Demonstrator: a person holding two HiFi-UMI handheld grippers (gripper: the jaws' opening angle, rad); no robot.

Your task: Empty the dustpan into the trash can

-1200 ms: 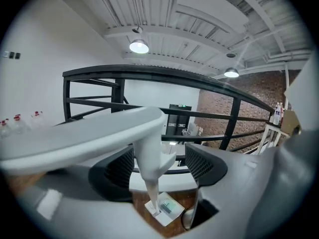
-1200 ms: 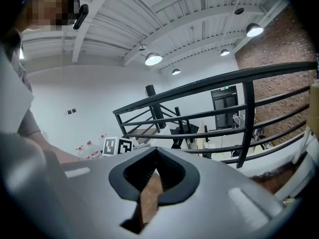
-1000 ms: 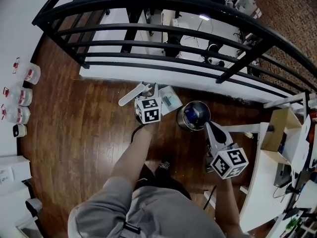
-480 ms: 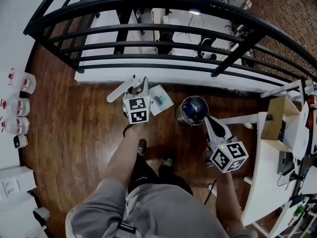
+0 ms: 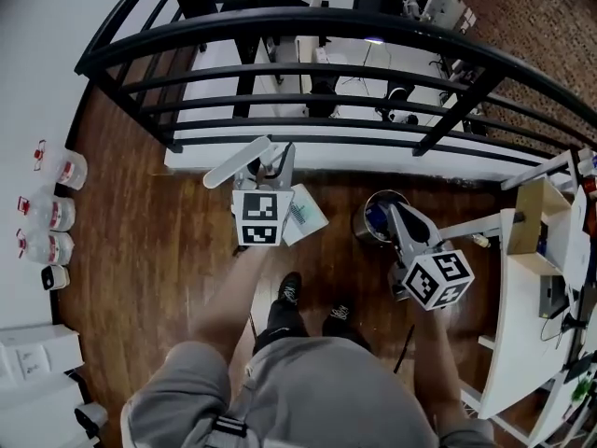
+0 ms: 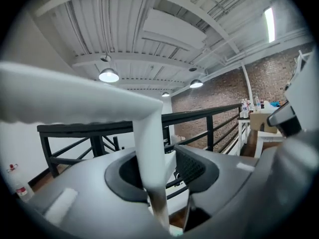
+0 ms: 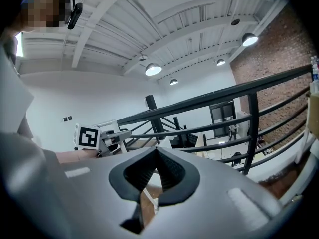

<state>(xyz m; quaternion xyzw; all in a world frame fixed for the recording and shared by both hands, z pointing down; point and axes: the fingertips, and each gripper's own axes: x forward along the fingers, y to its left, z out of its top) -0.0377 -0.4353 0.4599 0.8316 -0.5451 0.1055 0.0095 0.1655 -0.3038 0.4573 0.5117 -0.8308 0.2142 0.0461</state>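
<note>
Running beyond dustpan [image 5: 304, 220] and trash can [image 5: 372, 218], black railing [image 5: 326, 19], white desk [image 5: 504, 343] right.

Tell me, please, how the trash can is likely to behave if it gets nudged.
The trash can looks like a small shiny metal cylinder, so probably stiff and light. On the smooth wooden floor it may slide readily. Standing upright and narrow, it could tip, then roll.

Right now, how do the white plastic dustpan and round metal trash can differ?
The dustpan is flat, white, long-handled; the trash can is round, shiny, open-topped. The dustpan's pan is pale with a dark ribbed patch; the trash can looks blue inside. Both are near the railing.
</note>
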